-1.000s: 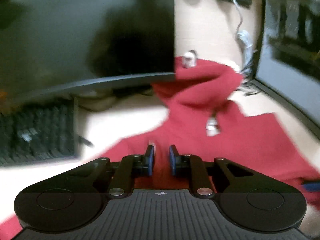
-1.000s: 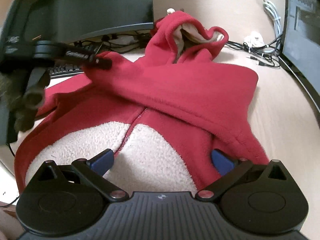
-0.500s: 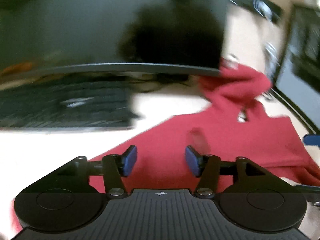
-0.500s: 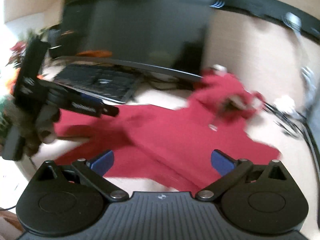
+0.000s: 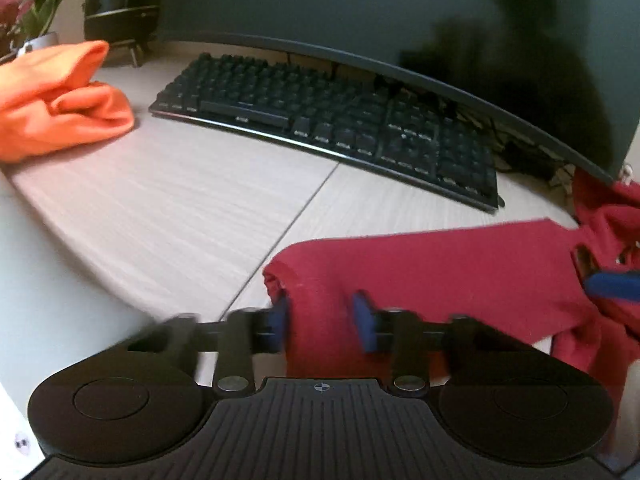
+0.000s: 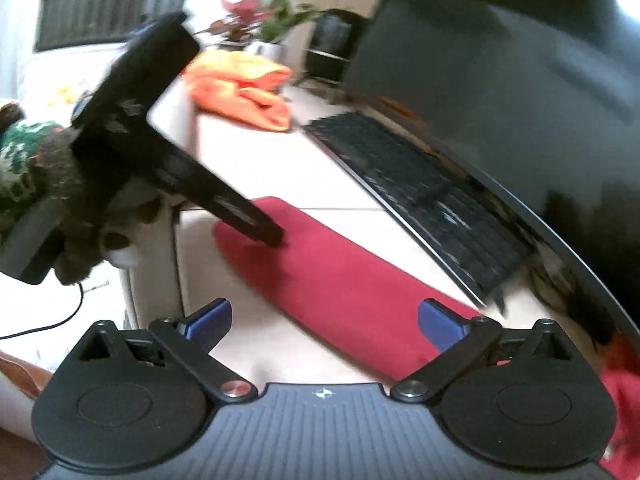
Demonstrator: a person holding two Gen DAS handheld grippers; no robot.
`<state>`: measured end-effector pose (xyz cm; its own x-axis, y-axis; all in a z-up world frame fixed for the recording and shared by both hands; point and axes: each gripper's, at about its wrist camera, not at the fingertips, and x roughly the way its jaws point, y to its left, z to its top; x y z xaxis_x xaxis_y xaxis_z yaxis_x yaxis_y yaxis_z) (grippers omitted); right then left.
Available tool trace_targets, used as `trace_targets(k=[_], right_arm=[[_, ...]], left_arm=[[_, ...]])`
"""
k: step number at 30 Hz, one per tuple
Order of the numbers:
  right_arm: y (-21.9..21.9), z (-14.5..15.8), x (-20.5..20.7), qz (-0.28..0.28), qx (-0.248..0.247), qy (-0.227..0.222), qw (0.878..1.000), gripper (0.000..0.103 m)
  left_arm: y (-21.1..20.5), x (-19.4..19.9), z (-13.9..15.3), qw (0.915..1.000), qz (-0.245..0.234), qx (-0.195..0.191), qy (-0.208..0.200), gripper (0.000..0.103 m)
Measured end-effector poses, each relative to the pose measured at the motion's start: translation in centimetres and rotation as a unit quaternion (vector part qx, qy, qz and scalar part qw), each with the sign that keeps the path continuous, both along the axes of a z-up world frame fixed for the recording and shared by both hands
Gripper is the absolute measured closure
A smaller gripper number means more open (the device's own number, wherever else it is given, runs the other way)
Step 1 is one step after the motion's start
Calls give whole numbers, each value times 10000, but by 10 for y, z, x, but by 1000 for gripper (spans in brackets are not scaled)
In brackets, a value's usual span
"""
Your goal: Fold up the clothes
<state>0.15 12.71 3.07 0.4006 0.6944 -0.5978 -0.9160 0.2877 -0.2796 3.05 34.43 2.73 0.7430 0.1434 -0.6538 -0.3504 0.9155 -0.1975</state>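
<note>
At the far left one orange garment (image 5: 60, 100) lies bunched on the desk (image 5: 180, 200). Next come one keyboard (image 5: 340, 120) and one monitor (image 5: 360, 8) above it. The one red hoodie sleeve (image 5: 440, 264) stretches flat along the desk edge, and the rest of the hoodie (image 5: 608, 216) is heaped at the right under the monitor. Of the two tools, the left gripper (image 5: 322, 314) pinches the cuff end of the sleeve. The right gripper (image 6: 325, 320) is spread wide over the sleeve's other end. Its jaws have just been closing a little, with cloth below them but not pressed. The likely risks are that a shallow pinch lets the cuff slip during the fold, or that the dragged fleece snags the keyboard
</note>
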Motion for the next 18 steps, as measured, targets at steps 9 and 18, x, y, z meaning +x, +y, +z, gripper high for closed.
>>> trace_targets(k=[9,18], right_arm=[[79,-29,10,-29,24,-109,9999,59],[-42,56,41,-1710,1475,-470,9730,82]], left_arm=[[0,3,59,9925,-785,-549,-757,84],[-52,4,135,9674,-1437,-395,-2046,45]])
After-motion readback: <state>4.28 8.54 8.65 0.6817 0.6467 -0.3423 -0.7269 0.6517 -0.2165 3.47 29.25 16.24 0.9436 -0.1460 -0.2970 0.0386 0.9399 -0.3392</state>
